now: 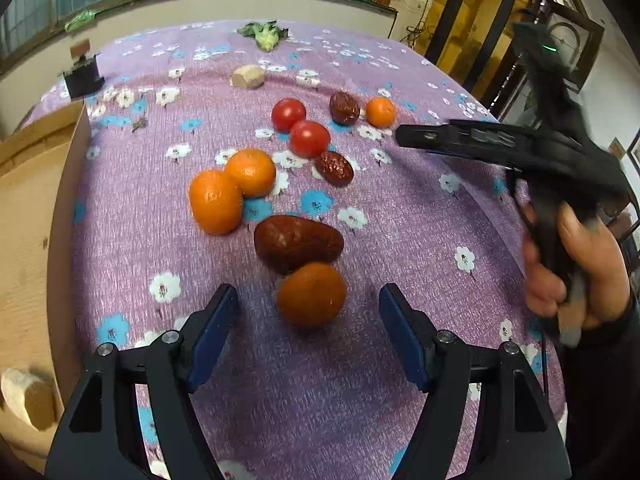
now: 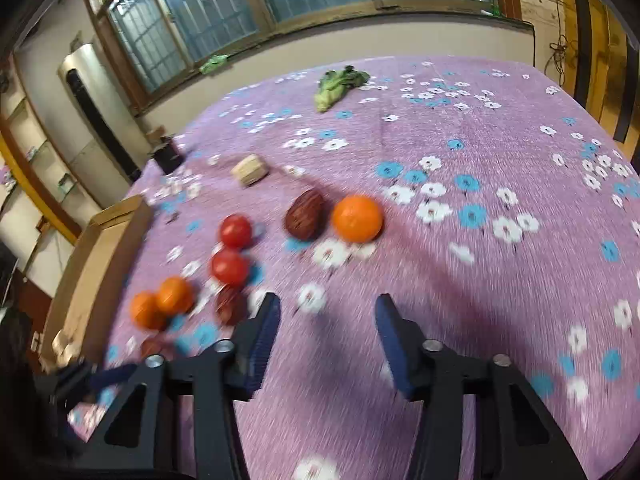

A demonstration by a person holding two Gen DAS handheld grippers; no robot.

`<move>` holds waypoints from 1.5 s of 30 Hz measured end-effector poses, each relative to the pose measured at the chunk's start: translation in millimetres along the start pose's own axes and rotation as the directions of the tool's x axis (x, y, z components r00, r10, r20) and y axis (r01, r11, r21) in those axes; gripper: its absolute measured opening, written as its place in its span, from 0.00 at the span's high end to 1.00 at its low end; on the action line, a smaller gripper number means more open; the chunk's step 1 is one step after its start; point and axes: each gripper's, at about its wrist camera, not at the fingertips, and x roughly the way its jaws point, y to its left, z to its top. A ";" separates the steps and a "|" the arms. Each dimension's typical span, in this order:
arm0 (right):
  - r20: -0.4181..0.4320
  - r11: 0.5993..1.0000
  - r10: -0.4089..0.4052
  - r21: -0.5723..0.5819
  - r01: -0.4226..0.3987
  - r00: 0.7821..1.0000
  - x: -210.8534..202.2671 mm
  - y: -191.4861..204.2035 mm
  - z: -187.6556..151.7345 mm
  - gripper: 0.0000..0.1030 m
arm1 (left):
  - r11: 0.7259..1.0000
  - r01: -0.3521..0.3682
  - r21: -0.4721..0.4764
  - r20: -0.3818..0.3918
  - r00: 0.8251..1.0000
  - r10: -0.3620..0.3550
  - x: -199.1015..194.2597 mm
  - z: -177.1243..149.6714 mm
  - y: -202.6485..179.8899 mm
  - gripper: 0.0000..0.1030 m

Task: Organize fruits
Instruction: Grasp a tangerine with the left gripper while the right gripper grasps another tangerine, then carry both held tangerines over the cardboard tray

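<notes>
- Purple floral cloth point(image 1: 400, 216) covers the table, and the fruits lie loose on it in small same-kind clusters, which suggests sorting by kind is under way.
- Two oranges point(image 1: 232, 196) touch each other left of centre; two tomatoes point(image 1: 298, 126) sit just beside one another farther back, with a red date point(image 1: 334, 168) against the nearer tomato.
- A far date point(image 1: 344, 108) and a small orange point(image 1: 380, 111) sit side by side at the back; in the right wrist view this pair lies straight ahead, date point(image 2: 306, 214) left, orange point(image 2: 357, 218) right.
- Nearest the left gripper point(image 1: 308, 320), a big date point(image 1: 298, 242) touches a near orange point(image 1: 312, 294).
- The left gripper's jaws stand wide apart with nothing held; the near orange lies between and just ahead of the fingertips, so it looks lined up to be taken, likely to join the other oranges.
- The right gripper point(image 2: 326, 320) is likewise spread and empty, hanging over bare cloth; its view is smeared, so it seems to be in motion, probably toward the far date and small orange.
- A cardboard box point(image 1: 36, 184) stands at the table's left edge; whether it is meant to receive fruit cannot be told.
- A leafy vegetable point(image 1: 264, 34) and a pale chunk point(image 1: 248, 76) lie well apart from the fruit, toward the far edge.
- The big date touching the near orange may be nudged when the jaws shut.
</notes>
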 end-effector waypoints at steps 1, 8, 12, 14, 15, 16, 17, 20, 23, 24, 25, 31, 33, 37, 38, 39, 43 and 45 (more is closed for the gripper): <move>-0.006 1.000 -0.008 0.007 0.008 1.000 6.8 -2.7 4.6 0.54 | 1.000 0.000 0.005 0.003 1.000 0.000 -0.1 0.3 -0.4 0.29; -0.007 0.998 -0.059 0.033 0.059 0.998 39.3 -10.9 32.1 0.56 | 1.000 0.021 0.021 0.021 1.000 -0.021 2.8 6.1 1.0 0.46; 0.005 0.997 -0.075 0.021 0.075 0.997 50.3 -9.7 43.0 0.66 | 0.999 0.032 0.023 0.030 0.999 -0.033 3.1 7.7 4.2 0.72; 0.004 0.996 -0.088 0.010 0.088 0.996 50.5 -8.0 43.5 0.66 | 0.999 0.046 0.016 0.027 0.999 -0.046 2.5 7.5 5.6 0.72; 0.003 0.997 -0.080 0.014 0.080 0.997 48.2 -7.9 42.0 0.66 | 0.999 0.043 0.020 0.026 0.999 -0.043 1.5 6.6 4.9 0.72; 0.005 0.997 -0.075 0.016 0.075 0.997 44.7 -7.5 40.0 0.67 | 0.999 0.039 0.023 0.026 0.999 -0.040 0.7 6.1 4.0 0.72; 0.011 0.997 -0.074 0.014 0.073 0.997 39.8 -6.6 37.4 0.67 | 0.999 0.033 0.029 0.025 0.999 -0.034 -0.5 5.2 2.6 0.72; 0.033 0.999 -0.053 0.016 0.052 0.998 19.9 -3.2 25.5 0.67 | 0.999 0.026 0.037 0.026 0.999 -0.027 -4.7 3.3 0.2 0.72; 0.044 1.000 -0.014 0.020 0.013 0.999 0.9 2.7 9.9 0.67 | 0.999 0.015 0.030 0.044 0.999 -0.017 -13.9 2.8 0.1 0.72; 0.045 1.000 0.003 0.021 -0.004 0.999 -5.4 6.1 3.2 0.67 | 1.000 0.012 0.026 0.051 0.999 -0.013 -18.1 2.8 0.9 0.72; 0.046 1.000 0.012 0.020 -0.013 0.999 -9.7 9.2 -1.6 0.67 | 1.000 0.005 0.025 0.055 0.998 -0.006 -20.5 3.2 1.6 0.72; 0.037 0.997 0.073 -0.016 -0.072 0.997 -28.8 38.9 -25.1 0.67 | 0.998 -0.059 0.012 0.090 0.994 0.058 -39.6 1.4 9.1 0.72; 0.035 0.995 0.091 -0.032 -0.090 0.995 -33.5 50.5 -30.3 0.67 | 0.996 -0.089 0.006 0.105 0.991 0.088 -47.3 0.2 13.1 0.72; 0.031 0.990 0.124 -0.064 -0.122 0.992 -40.9 73.0 -38.2 0.67 | 0.992 -0.122 -0.026 0.129 0.984 0.125 -57.9 -1.3 25.0 0.72; 0.029 0.989 0.132 -0.077 -0.129 0.991 -42.6 80.8 -40.2 0.67 | 0.991 -0.130 -0.039 0.136 0.982 0.134 -61.8 -2.5 30.9 0.72; 0.028 0.987 0.137 -0.086 -0.134 0.990 -43.6 85.4 -41.7 0.67 | 0.989 -0.137 -0.048 0.139 0.980 0.143 -63.6 -2.8 34.1 0.72; 0.018 0.979 0.162 -0.130 -0.158 0.987 -46.6 109.9 -47.1 0.67 | 0.981 -0.173 -0.083 0.156 0.970 0.184 -75.2 -7.3 50.5 0.72; 0.014 0.975 0.172 -0.147 -0.168 0.985 -47.2 120.0 -48.6 0.67 | 0.977 -0.192 -0.097 0.166 0.964 0.206 -81.3 -9.5 59.7 0.72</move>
